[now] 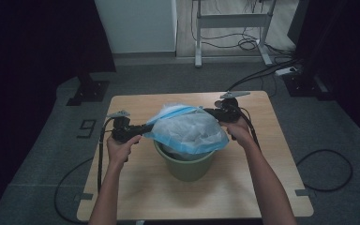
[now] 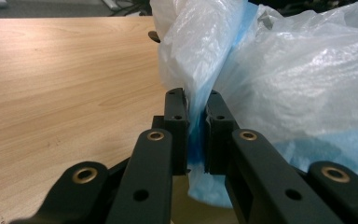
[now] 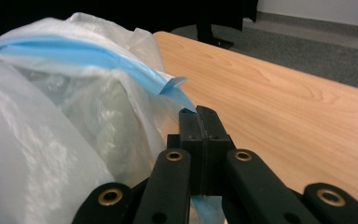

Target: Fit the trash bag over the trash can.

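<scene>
Tension is why I have the left gripper (image 1: 146,127) and right gripper (image 1: 213,112) each clamped on the blue-rimmed bin liner (image 1: 187,129), spreading it over the green bin (image 1: 187,166) at centre frame.

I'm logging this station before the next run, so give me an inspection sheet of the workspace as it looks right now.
Surface: light wooden table, bare around the bin.
Job's things: green bin standing near the table's middle; translucent white bag with blue edge spread over its top, stretched between both grippers.
Clutter: nothing seen.
Grippers: left gripper pinching the bag's blue edge between its pads; right gripper shut tight on the blue edge on the opposite side.
Cables: one black cable trails from the left gripper over the table's edge to the floor; more cables loop on the carpet at right.
Surroundings: grey carpet, white desk frame behind, dark room edges.
</scene>
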`<move>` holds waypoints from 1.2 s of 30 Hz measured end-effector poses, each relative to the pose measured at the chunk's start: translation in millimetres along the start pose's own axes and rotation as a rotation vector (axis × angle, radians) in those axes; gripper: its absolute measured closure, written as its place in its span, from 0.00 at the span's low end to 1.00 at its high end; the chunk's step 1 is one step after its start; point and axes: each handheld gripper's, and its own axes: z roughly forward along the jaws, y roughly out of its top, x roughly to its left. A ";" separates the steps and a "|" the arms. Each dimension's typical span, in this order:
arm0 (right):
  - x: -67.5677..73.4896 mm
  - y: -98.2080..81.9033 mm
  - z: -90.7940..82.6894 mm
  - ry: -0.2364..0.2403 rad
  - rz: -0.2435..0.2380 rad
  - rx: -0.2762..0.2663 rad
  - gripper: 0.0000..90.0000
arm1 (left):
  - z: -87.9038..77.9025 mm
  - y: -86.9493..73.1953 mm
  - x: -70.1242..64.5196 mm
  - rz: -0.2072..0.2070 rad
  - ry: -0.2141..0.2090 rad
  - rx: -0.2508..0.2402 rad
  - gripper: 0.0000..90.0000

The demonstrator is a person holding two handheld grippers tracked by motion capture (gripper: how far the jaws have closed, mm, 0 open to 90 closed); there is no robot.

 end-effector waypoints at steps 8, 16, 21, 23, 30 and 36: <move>-1.8 -11.0 4.0 0.025 0.029 0.012 0.98 | 3.0 -2.5 1.4 0.001 -0.009 0.011 0.95; -5.1 -15.3 10.5 0.031 0.035 0.027 0.98 | 9.8 0.2 5.6 -0.034 0.002 0.031 0.98; -5.1 -18.2 16.9 0.026 0.038 0.052 0.99 | 13.7 0.6 7.7 -0.060 0.008 0.051 0.98; -4.6 -20.0 19.4 0.021 0.042 0.061 0.99 | 14.7 0.0 8.0 -0.063 0.004 0.058 0.99; -5.7 -32.4 24.8 -0.046 0.039 0.131 0.99 | 12.4 -8.8 13.7 -0.083 -0.007 0.054 0.98; -11.5 -33.9 9.8 -0.036 0.108 0.042 0.93 | 10.5 -8.3 9.4 -0.063 -0.018 0.036 0.98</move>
